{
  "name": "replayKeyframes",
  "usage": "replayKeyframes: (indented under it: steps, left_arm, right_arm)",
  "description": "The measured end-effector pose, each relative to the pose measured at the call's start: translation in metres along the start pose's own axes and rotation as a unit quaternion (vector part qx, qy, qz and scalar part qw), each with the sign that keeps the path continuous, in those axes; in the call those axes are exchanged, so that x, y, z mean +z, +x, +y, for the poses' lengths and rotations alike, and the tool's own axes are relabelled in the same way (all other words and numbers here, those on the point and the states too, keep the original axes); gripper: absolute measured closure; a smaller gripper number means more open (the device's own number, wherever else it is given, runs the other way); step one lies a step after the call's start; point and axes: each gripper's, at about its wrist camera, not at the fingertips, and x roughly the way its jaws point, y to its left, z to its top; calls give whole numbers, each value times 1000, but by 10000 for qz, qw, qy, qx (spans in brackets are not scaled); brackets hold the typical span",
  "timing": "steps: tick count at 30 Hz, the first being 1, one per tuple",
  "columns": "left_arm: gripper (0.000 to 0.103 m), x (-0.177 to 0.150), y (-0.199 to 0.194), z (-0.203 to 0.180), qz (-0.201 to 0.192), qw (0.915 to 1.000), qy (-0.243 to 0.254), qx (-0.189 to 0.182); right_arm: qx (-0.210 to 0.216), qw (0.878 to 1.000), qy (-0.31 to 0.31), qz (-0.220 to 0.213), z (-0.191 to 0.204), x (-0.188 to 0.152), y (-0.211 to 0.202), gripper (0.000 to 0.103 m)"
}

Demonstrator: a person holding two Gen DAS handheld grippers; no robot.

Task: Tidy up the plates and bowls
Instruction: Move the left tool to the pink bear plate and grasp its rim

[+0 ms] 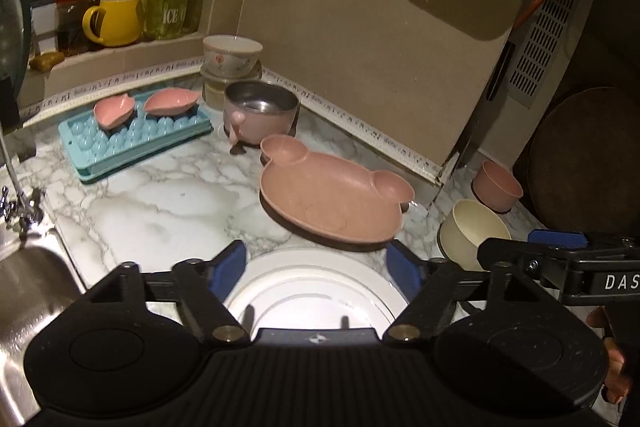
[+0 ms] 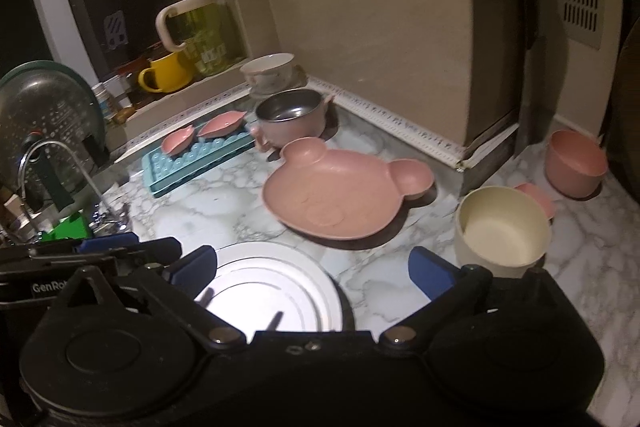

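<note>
A white plate (image 1: 316, 291) (image 2: 276, 287) lies flat on the marble counter, right under both grippers. My left gripper (image 1: 320, 263) is open, its blue pads apart on either side of the plate's far rim and not touching it. My right gripper (image 2: 316, 265) is open wide, with the plate's right half below the gap. Beyond lies a pink bear-shaped plate (image 1: 332, 199) (image 2: 336, 195). A cream bowl (image 1: 472, 231) (image 2: 500, 227) and a pink bowl (image 1: 498, 185) (image 2: 576, 163) stand to the right. A steel-lined pink bowl (image 1: 260, 115) and a flowered bowl (image 1: 232, 55) on a stack stand at the back.
Two pink leaf dishes (image 1: 114, 113) rest on a blue ice tray (image 1: 136, 143) at back left. A steel sink (image 1: 24, 287) and tap are at the left edge. A yellow mug (image 1: 116, 21) and a green jug stand on the ledge. A round wooden board (image 1: 584, 163) leans at right.
</note>
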Motion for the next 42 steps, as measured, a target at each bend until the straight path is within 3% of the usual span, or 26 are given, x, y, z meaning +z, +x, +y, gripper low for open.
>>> replayKeyframes:
  steps: [6,13,27,42]
  left_arm:
    - [21,8,18,-3,-254,9996,86,54]
    - [21,21,63,7,73,9995,-54,298]
    - [21,51,155,10,506,9961,174,698]
    - [21,63,227,15,983,9913,-4,880]
  right_arm:
    - [-208,9997,-39,-111,-6,3,11,0]
    - [-329,9993,182,-31,-23,7,38,0]
    - [-369,9960,704,418,-56,22,109,1]
    - [-553,9851,1247,1045,-89,33,175,25]
